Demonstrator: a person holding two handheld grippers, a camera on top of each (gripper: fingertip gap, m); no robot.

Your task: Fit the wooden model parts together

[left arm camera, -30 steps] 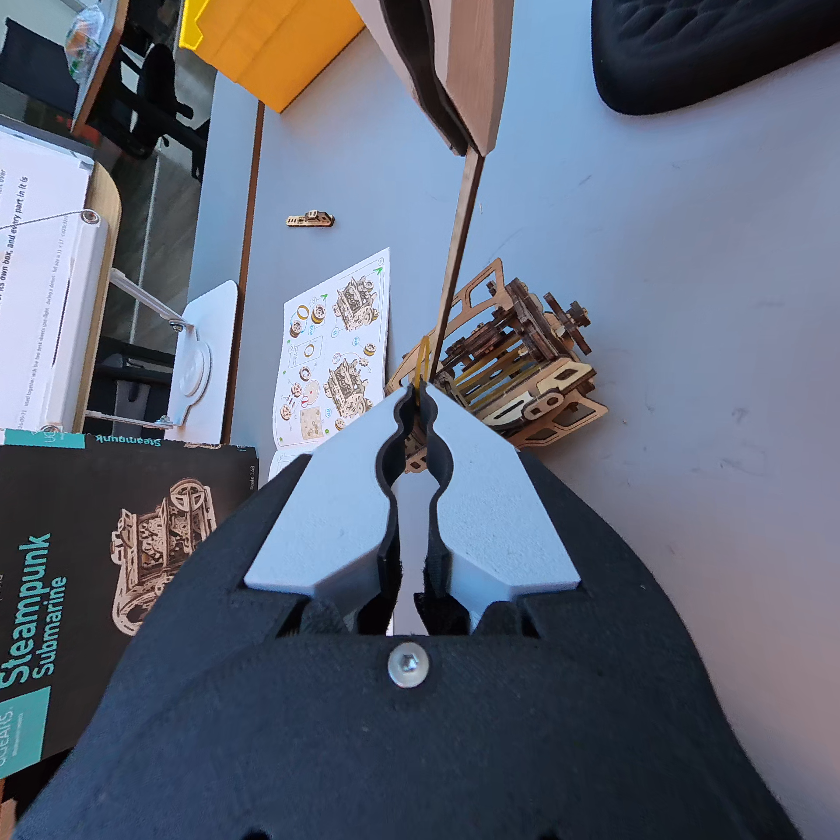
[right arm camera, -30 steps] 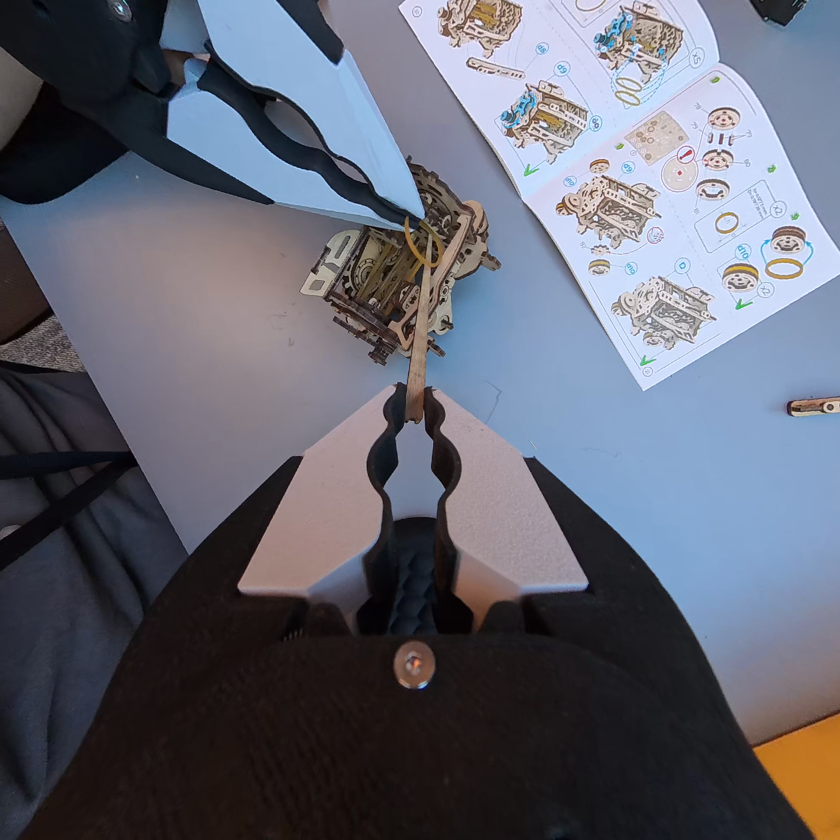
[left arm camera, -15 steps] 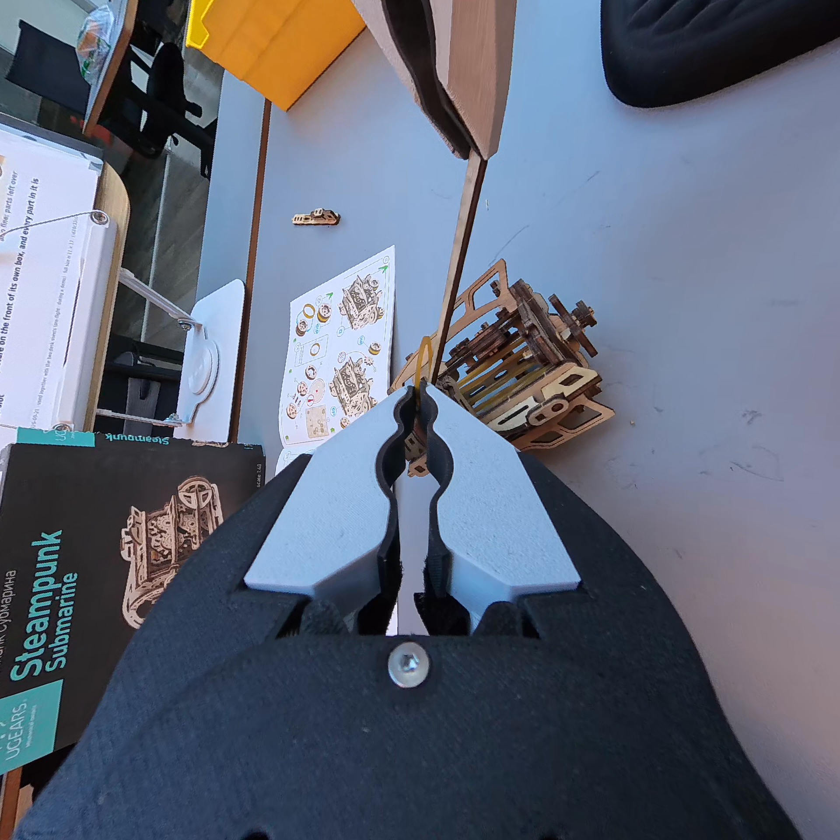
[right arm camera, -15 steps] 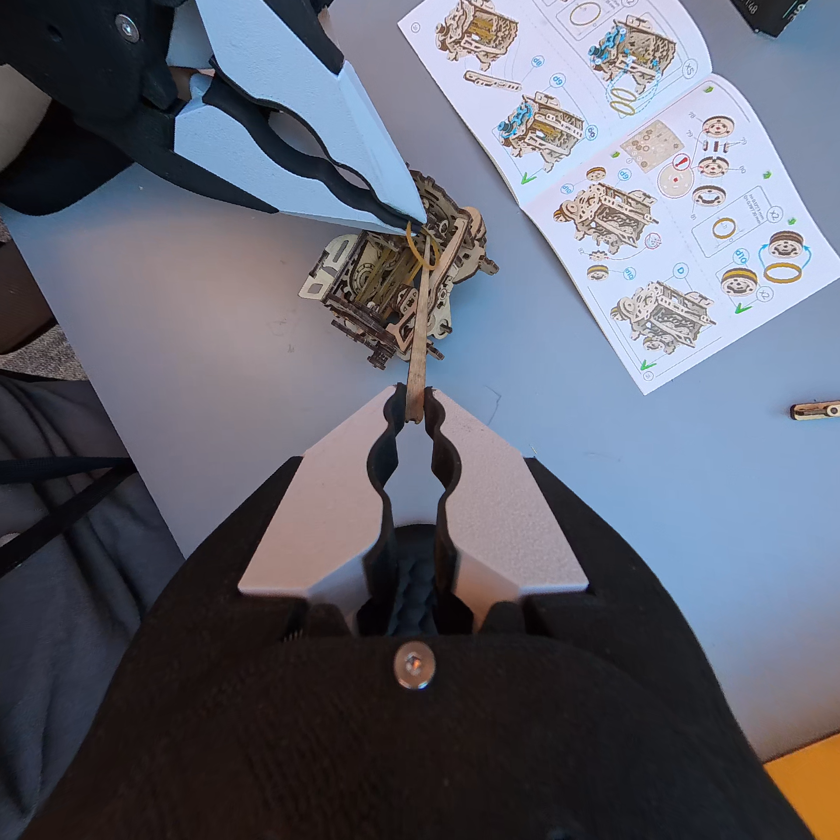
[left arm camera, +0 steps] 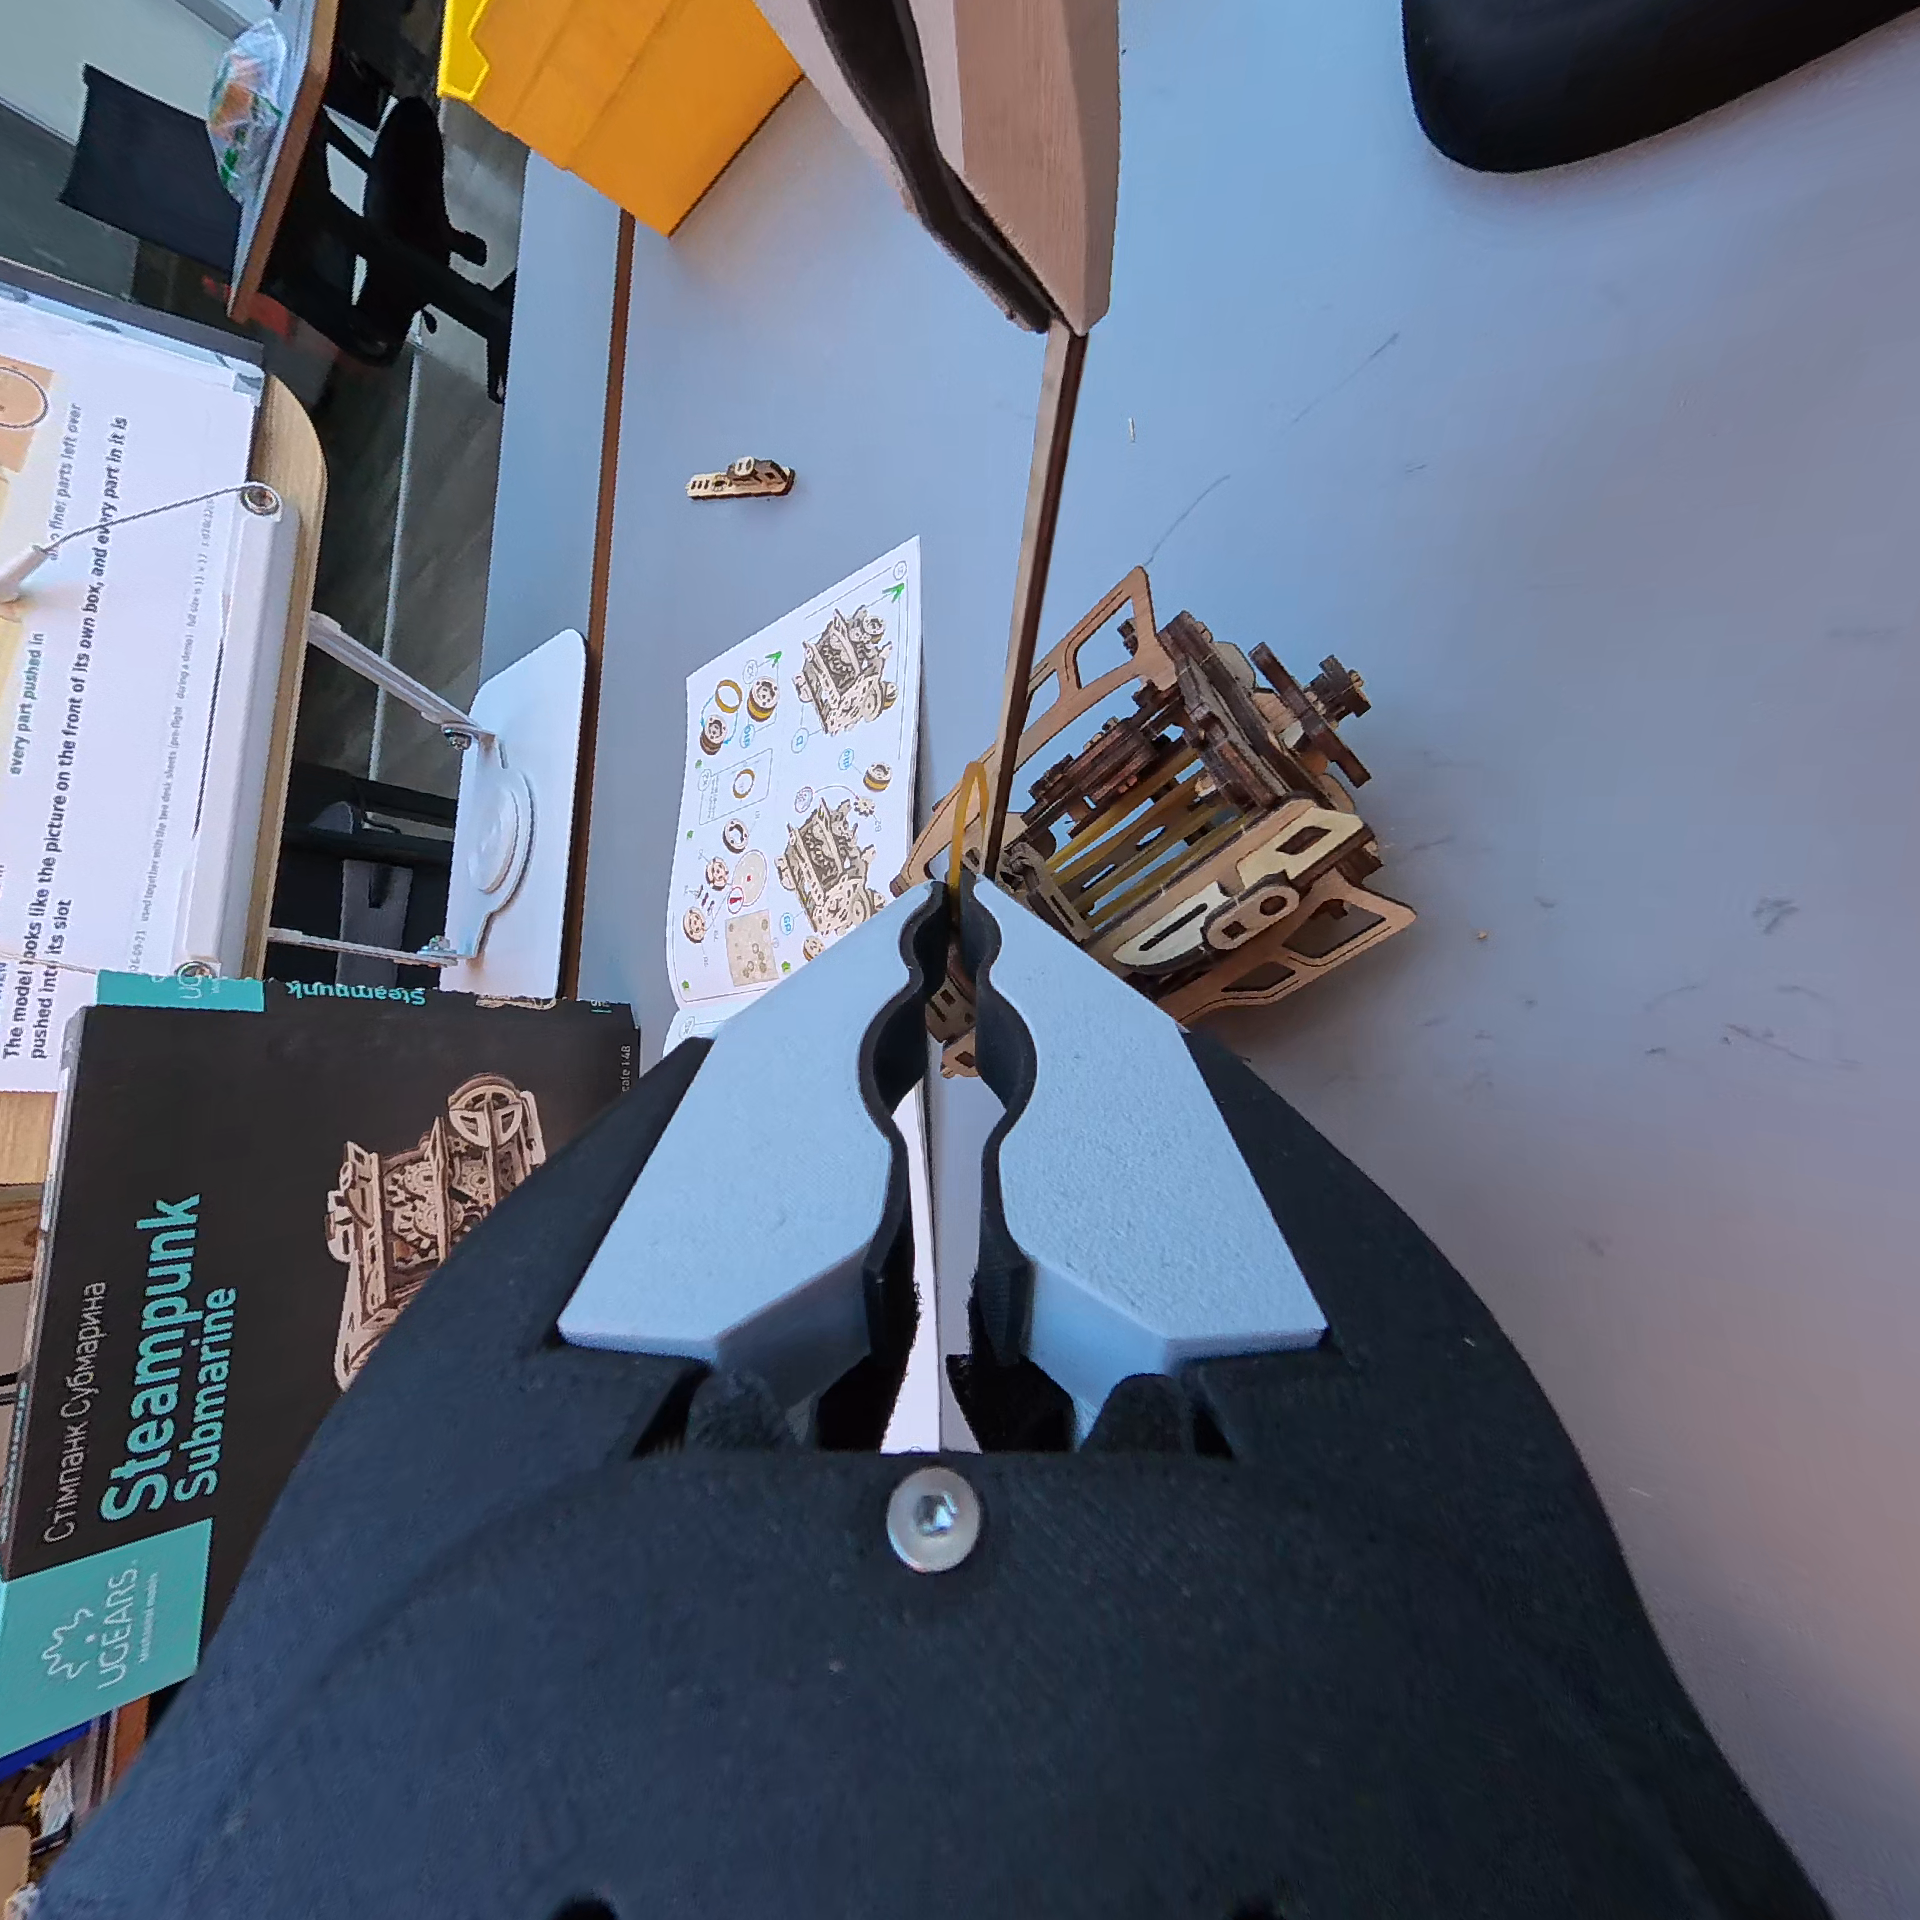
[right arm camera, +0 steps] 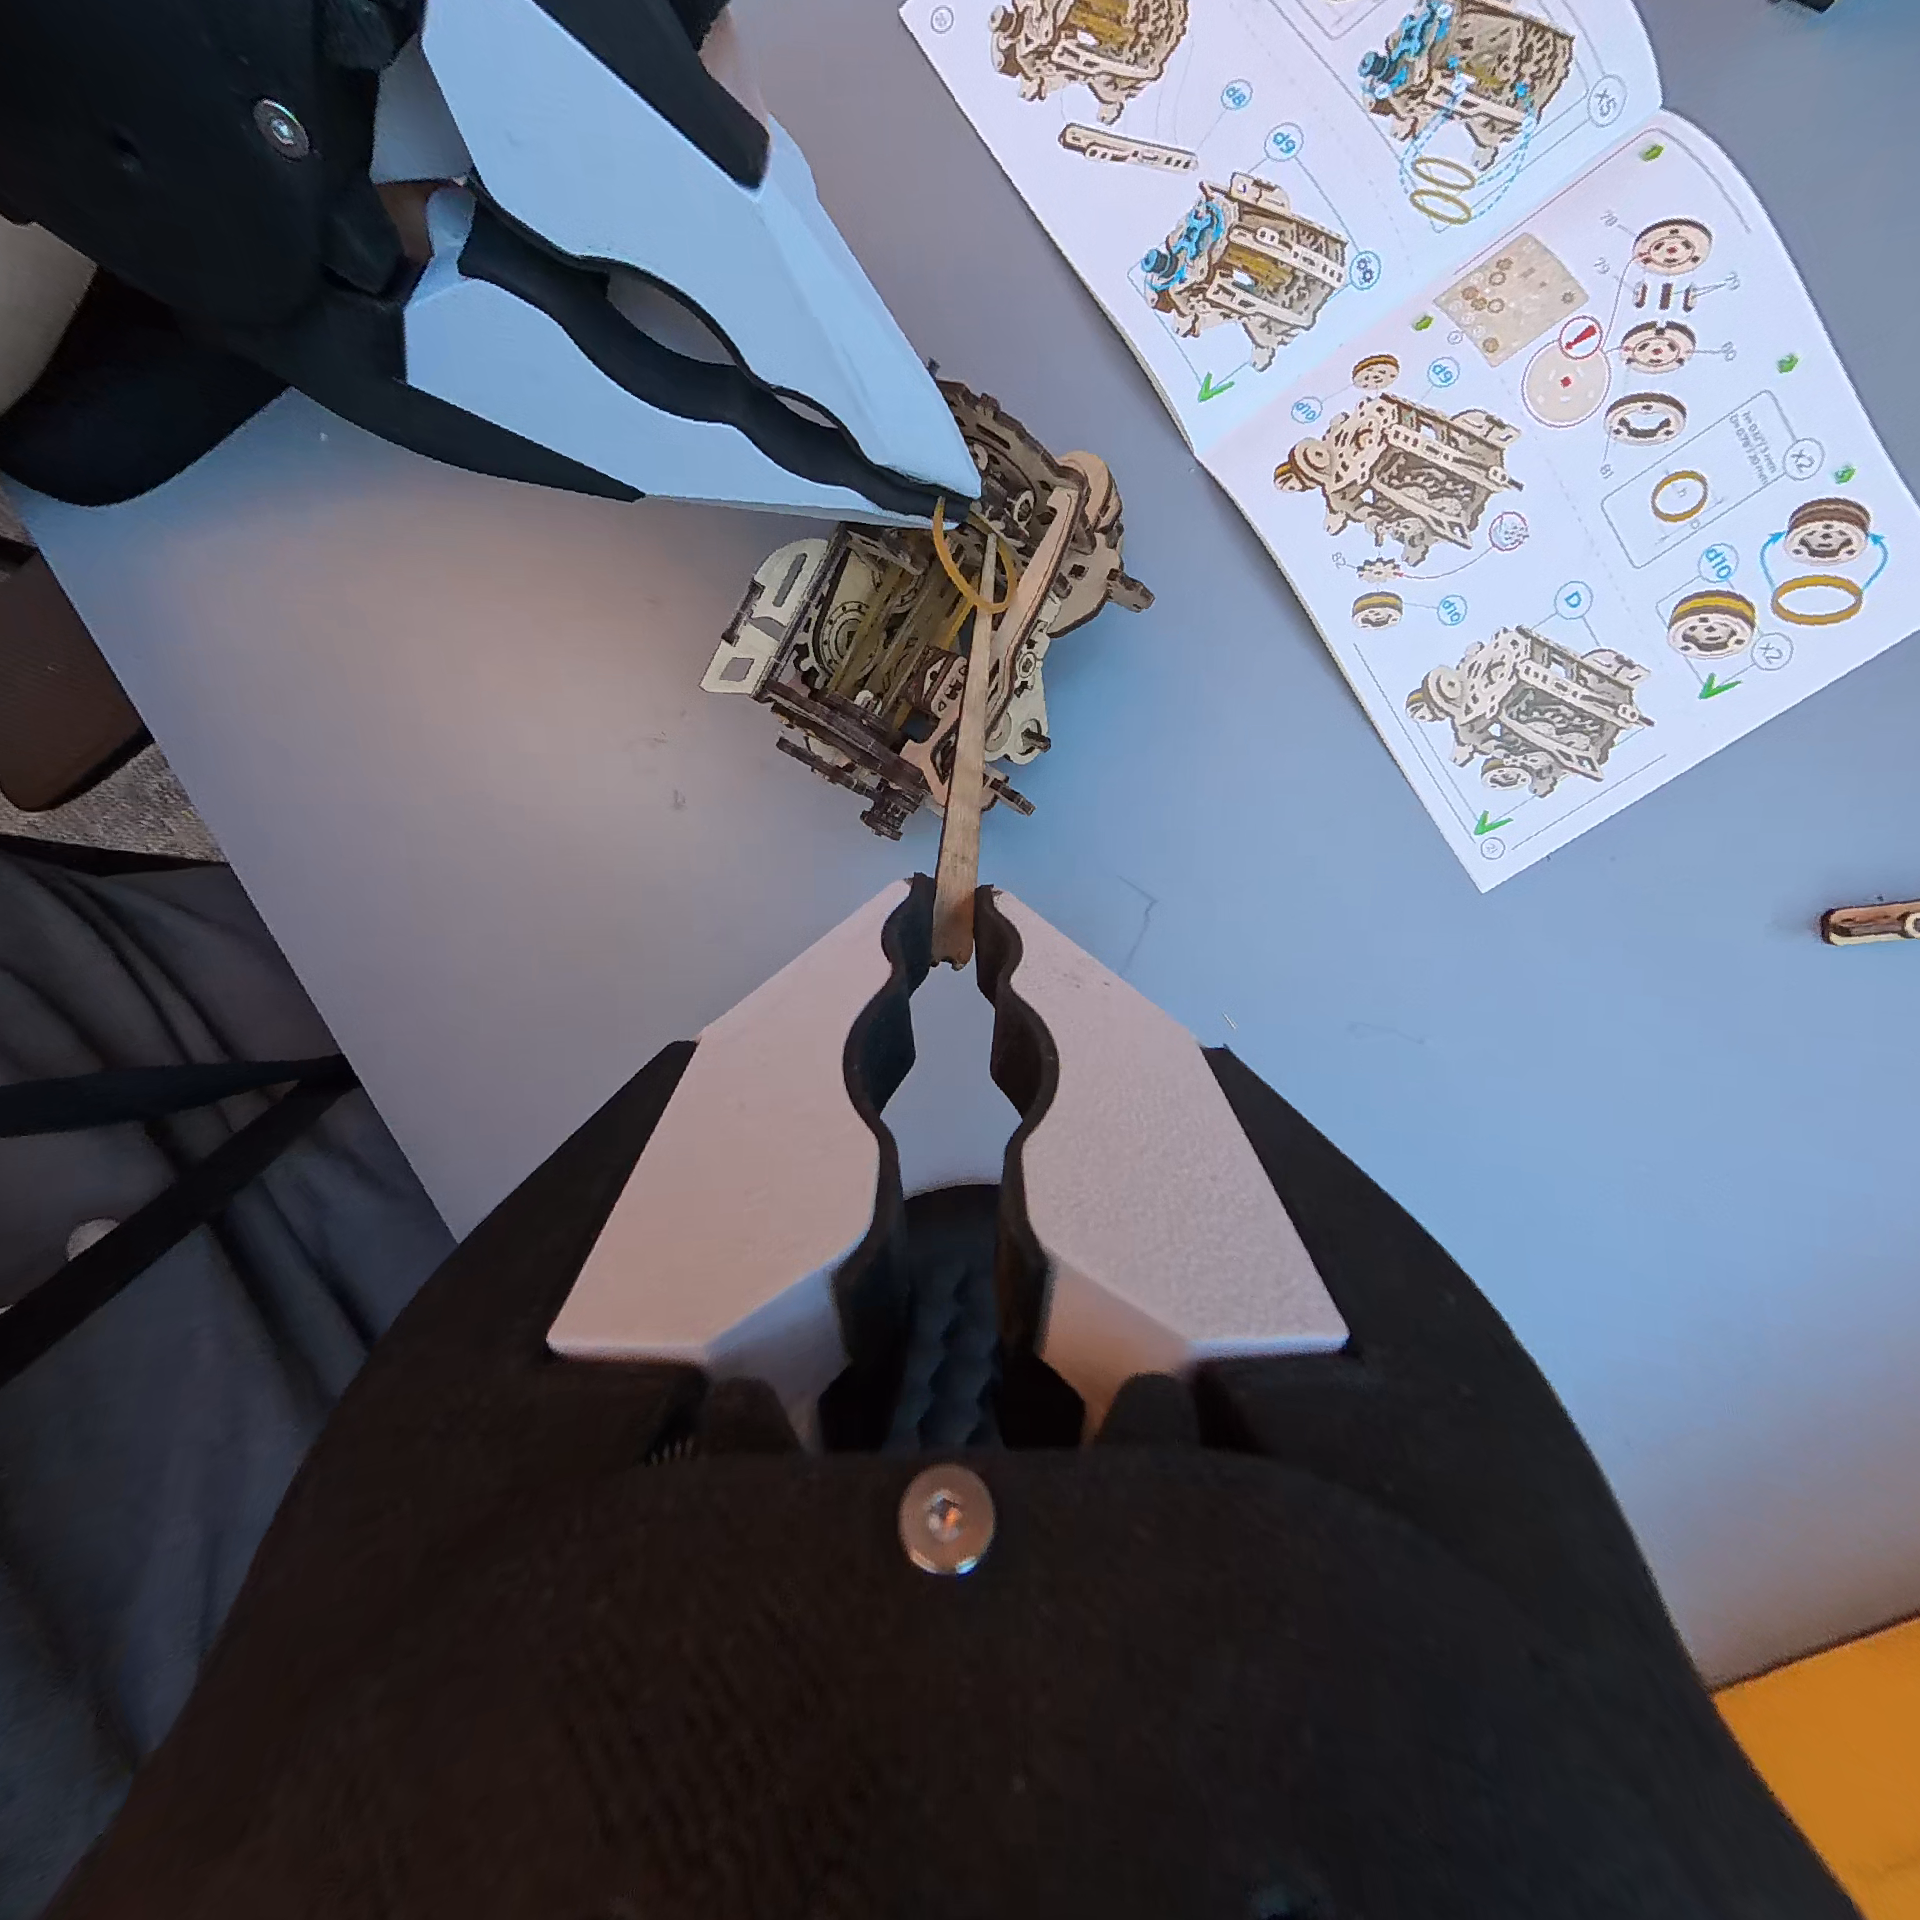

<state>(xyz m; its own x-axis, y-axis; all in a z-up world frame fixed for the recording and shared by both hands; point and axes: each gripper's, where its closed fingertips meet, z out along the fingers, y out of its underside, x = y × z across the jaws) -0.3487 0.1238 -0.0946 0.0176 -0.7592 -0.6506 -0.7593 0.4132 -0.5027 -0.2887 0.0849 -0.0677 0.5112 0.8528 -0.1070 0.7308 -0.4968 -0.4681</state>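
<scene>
A half-built wooden model (left arm camera: 1174,831) lies on its side on the grey table (left arm camera: 1558,520); it also shows in the right wrist view (right arm camera: 883,644). My left gripper (left arm camera: 958,896) is shut on a yellow rubber band (left arm camera: 968,821) just above the model. My right gripper (right arm camera: 951,920) is shut on a thin wooden stick (right arm camera: 966,758) whose far end reaches into the band's loop (right arm camera: 971,566) at the model's top. The left gripper (right arm camera: 961,499) shows at the upper left of the right wrist view. The right gripper (left arm camera: 1060,322) and the stick (left arm camera: 1039,582) come down from the top of the left wrist view.
An open instruction booklet (right arm camera: 1507,416) lies beside the model, also in the left wrist view (left arm camera: 800,769). A small loose wooden part (left arm camera: 740,480) lies farther off. The dark kit box (left arm camera: 260,1247), a white stand (left arm camera: 520,800), a yellow bin (left arm camera: 623,104) and a black cushion (left arm camera: 1662,73) ring the table. My hands' fingertips stand some 9 centimetres from each other.
Both grippers keep their holds. The band, stick and model stay where they were; the left wrist view has only drifted slightly.
</scene>
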